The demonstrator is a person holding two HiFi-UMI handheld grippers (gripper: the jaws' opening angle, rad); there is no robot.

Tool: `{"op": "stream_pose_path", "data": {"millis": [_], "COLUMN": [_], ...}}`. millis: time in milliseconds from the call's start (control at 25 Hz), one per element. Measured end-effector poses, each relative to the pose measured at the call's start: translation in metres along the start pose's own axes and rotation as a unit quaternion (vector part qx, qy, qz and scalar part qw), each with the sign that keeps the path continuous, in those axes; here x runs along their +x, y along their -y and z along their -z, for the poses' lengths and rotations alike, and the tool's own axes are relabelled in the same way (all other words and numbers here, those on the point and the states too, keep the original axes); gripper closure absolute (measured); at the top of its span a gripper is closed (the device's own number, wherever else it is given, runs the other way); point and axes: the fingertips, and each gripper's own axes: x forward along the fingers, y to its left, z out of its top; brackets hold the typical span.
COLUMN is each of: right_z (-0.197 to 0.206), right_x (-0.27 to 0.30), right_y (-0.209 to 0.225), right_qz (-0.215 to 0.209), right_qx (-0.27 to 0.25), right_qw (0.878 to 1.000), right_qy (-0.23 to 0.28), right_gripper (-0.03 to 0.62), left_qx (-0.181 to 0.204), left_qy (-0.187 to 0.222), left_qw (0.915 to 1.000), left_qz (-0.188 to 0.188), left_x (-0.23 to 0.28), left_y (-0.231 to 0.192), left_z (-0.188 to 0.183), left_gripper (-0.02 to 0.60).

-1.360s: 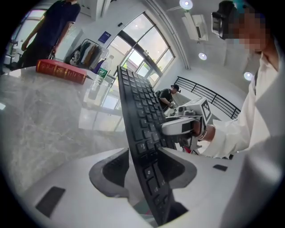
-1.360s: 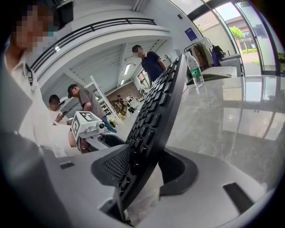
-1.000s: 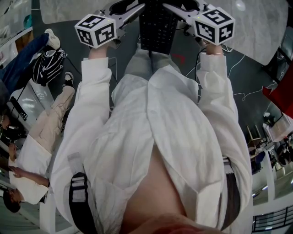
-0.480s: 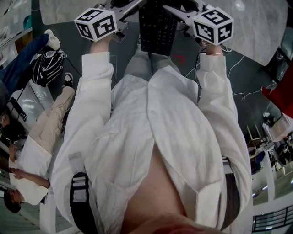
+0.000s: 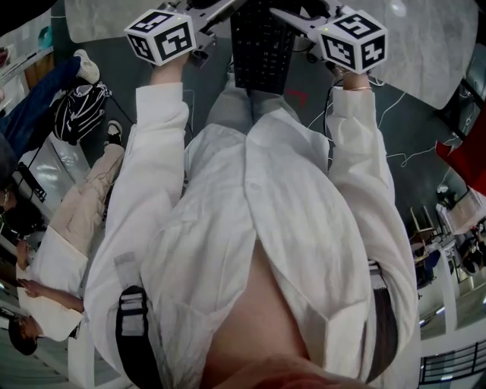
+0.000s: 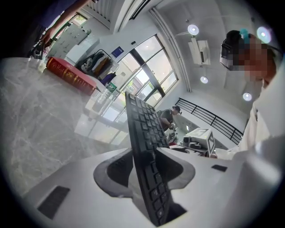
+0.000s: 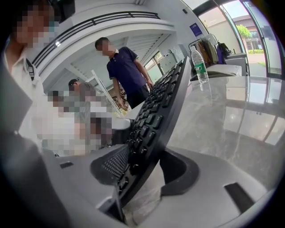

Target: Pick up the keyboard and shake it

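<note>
The black keyboard (image 5: 262,45) hangs in the air in front of the person, gripped at both ends. In the left gripper view it (image 6: 142,120) stands on edge between the jaws of my left gripper (image 6: 144,165), which have just been closing and press on it. In the right gripper view the keyboard (image 7: 156,111) slants up out of my right gripper (image 7: 142,171), which is shut on its other end. In the head view the left gripper (image 5: 216,14) and right gripper (image 5: 292,17) reach inward to the keyboard at the top edge.
A grey marble table (image 5: 425,45) lies beyond the keyboard, with a water bottle (image 7: 200,67) and a red box (image 6: 71,75) on it. Cables (image 5: 402,106) trail on the dark floor. A person in a navy shirt (image 7: 127,73) stands nearby; a backpack (image 5: 80,106) sits at the left.
The left gripper's marker cube has moved a little toward the top of the head view and turned slightly. The keyboard stays gripped; the right gripper has kept still.
</note>
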Motion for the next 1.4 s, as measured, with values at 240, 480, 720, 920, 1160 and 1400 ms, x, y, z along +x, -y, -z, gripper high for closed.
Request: {"op": "stream_pose_path", "data": {"millis": [240, 480, 720, 920, 1160, 1400], "right_z": [0.003, 0.003, 0.004, 0.005, 0.007, 0.003], "right_x": [-0.001, -0.001, -0.002, -0.003, -0.002, -0.006], "right_y": [0.005, 0.011, 0.011, 0.013, 0.017, 0.02], "right_qz": [0.01, 0.028, 0.035, 0.041, 0.061, 0.068], "right_qx": [0.009, 0.01, 0.018, 0.023, 0.01, 0.022], "right_qw": [1.0, 0.999, 0.999, 0.999, 0.998, 0.997], "right_qy": [-0.014, -0.02, -0.018, -0.024, -0.031, -0.014], "right_gripper": [0.363, 0.349, 0.344, 0.339, 0.324, 0.324], "left_qx": [0.007, 0.017, 0.026, 0.038, 0.04, 0.043], "left_qy": [-0.003, -0.01, -0.016, -0.026, -0.031, -0.034], "left_qw": [1.0, 0.9998, 0.9995, 0.9988, 0.9984, 0.9982], "left_qz": [0.002, -0.003, -0.01, -0.019, -0.024, -0.026], "left_x": [0.0, 0.003, 0.003, 0.005, 0.007, 0.01], "left_y": [0.0, -0.001, -0.002, -0.003, -0.006, -0.006], "left_z": [-0.002, -0.001, -0.001, -0.001, 0.004, 0.002], "left_gripper": [0.449, 0.453, 0.454, 0.462, 0.462, 0.462]}}
